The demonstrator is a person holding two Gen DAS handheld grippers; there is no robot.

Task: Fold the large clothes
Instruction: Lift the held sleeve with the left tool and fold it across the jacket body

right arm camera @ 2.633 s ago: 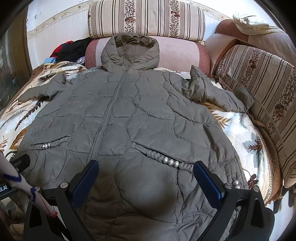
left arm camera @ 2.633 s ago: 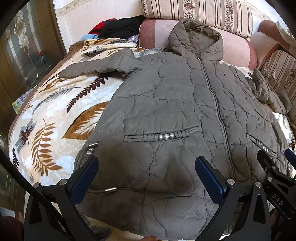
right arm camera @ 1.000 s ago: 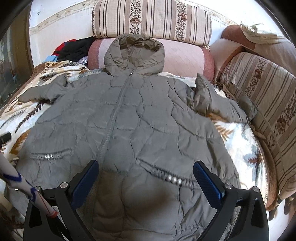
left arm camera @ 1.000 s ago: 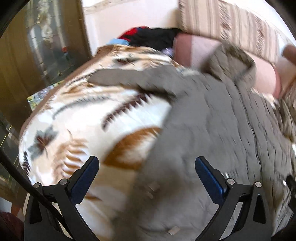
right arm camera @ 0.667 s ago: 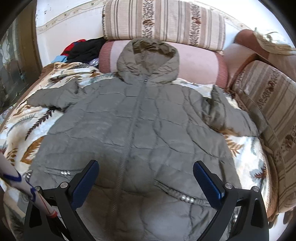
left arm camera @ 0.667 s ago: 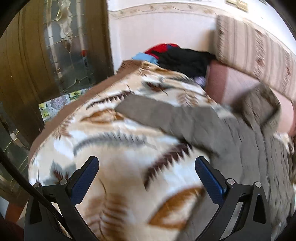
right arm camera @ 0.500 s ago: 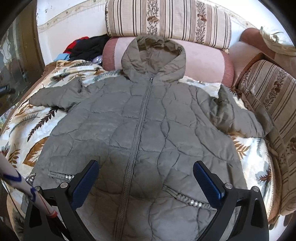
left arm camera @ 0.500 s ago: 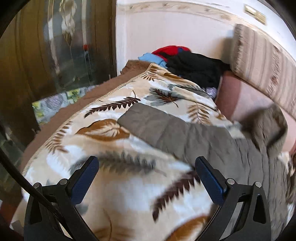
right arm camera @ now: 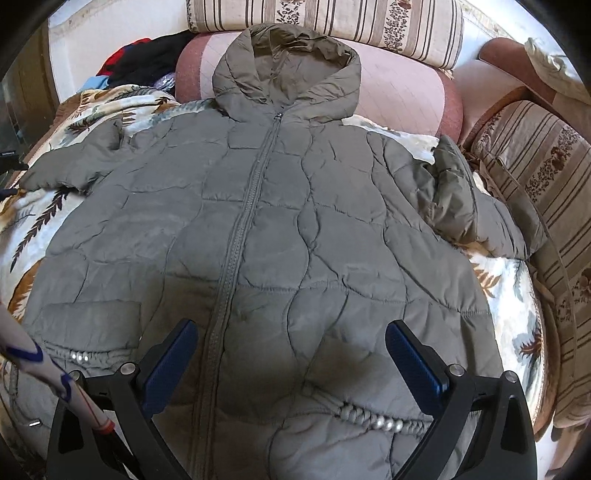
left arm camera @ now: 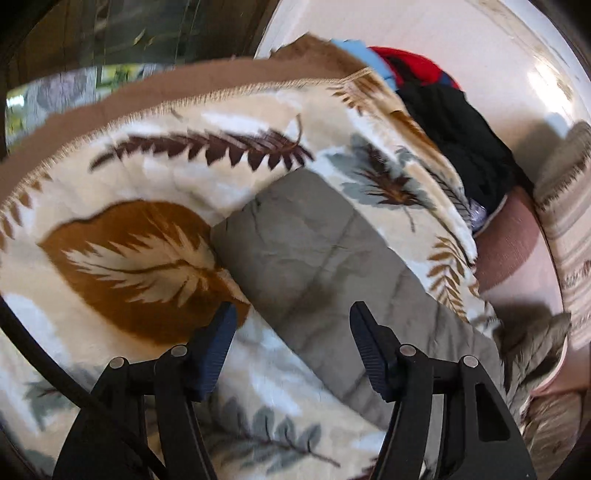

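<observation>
A grey-green quilted hooded jacket (right arm camera: 273,236) lies face up, zipped, on a leaf-print blanket (right arm camera: 26,225). Its left sleeve (right arm camera: 70,162) stretches out to the left; its right sleeve (right arm camera: 476,206) is bunched at the right. In the left wrist view my left gripper (left arm camera: 290,314) hovers open just over the cuff end of the left sleeve (left arm camera: 314,254), its jaws partly narrowed and nothing between them. My right gripper (right arm camera: 291,339) is wide open and empty above the jacket's lower front.
Striped sofa cushions (right arm camera: 332,18) stand behind the hood and along the right (right arm camera: 546,184). A pile of black, red and blue clothes (left arm camera: 447,110) lies at the back left corner. The blanket's brown edge (left arm camera: 147,88) drops off toward a glass-panelled door on the left.
My left gripper has swung left from the jacket's hem to the left sleeve's cuff, and its jaws have narrowed. My right gripper has moved up the jacket toward its middle.
</observation>
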